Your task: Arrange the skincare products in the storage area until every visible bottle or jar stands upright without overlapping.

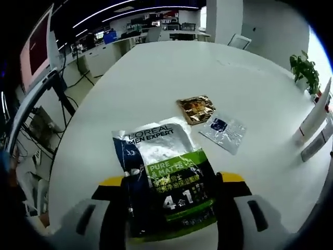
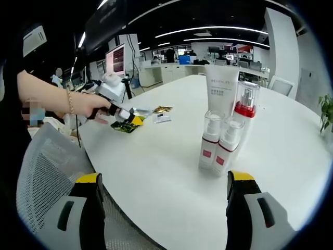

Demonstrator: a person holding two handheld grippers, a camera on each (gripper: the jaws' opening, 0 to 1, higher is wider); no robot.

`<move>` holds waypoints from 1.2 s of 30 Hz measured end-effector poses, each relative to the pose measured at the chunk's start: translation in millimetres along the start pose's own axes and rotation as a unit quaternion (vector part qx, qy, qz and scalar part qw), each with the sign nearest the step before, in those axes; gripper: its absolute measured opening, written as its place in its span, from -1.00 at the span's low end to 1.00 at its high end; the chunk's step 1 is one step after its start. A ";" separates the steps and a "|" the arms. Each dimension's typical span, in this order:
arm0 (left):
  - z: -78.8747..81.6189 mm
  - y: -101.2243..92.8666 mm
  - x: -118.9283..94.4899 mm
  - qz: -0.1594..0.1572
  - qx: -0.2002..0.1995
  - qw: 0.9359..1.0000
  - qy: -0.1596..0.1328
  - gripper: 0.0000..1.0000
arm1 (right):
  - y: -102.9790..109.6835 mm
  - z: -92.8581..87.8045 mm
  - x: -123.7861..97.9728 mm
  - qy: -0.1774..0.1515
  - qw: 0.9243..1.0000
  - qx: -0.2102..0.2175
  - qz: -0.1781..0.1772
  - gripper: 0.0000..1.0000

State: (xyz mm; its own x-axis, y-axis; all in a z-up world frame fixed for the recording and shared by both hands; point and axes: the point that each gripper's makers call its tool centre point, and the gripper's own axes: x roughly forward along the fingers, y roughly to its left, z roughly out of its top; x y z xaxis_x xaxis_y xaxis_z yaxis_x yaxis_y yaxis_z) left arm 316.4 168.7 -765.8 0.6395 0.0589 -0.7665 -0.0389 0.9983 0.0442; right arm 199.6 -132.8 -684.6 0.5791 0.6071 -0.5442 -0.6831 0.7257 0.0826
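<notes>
In the left gripper view, the left gripper (image 1: 171,200) had its two yellow-tipped jaws on either side of a L'Oreal sachet pack (image 1: 165,179), the pack's lower part filling the gap between them; whether they pinched it or merely flanked it could not be told. Just ahead of the pack on the white table (image 1: 156,78) lay a gold foil sachet (image 1: 195,109), and beside that, to the right, a clear sachet (image 1: 223,132).

In the right gripper view, the right gripper (image 2: 166,195) stood wide apart with nothing between its jaws. Ahead and slightly right of it stood the skincare group, all upright and close together: two small pump bottles (image 2: 218,146) in front, a red-collared spray bottle (image 2: 244,107) behind them, and a tall white tube (image 2: 221,88) at the back. Far off to the left, a person's hand (image 2: 88,107) held the other gripper over the sachets.
</notes>
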 end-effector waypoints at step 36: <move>0.1 -35.5 -48.2 -0.123 -0.011 0.990 -0.070 -0.71 | 15.5 2.0 0.7 -0.003 0.999 -0.017 0.029 0.94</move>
State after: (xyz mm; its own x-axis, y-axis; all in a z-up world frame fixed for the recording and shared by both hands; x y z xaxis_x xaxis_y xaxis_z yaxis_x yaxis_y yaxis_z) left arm 287.1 130.4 -730.4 0.7320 -0.1847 -0.6558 0.1148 0.9822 -0.1485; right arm 190.3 -120.5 -682.1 0.5408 0.6497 -0.5343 -0.7301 0.6780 0.0855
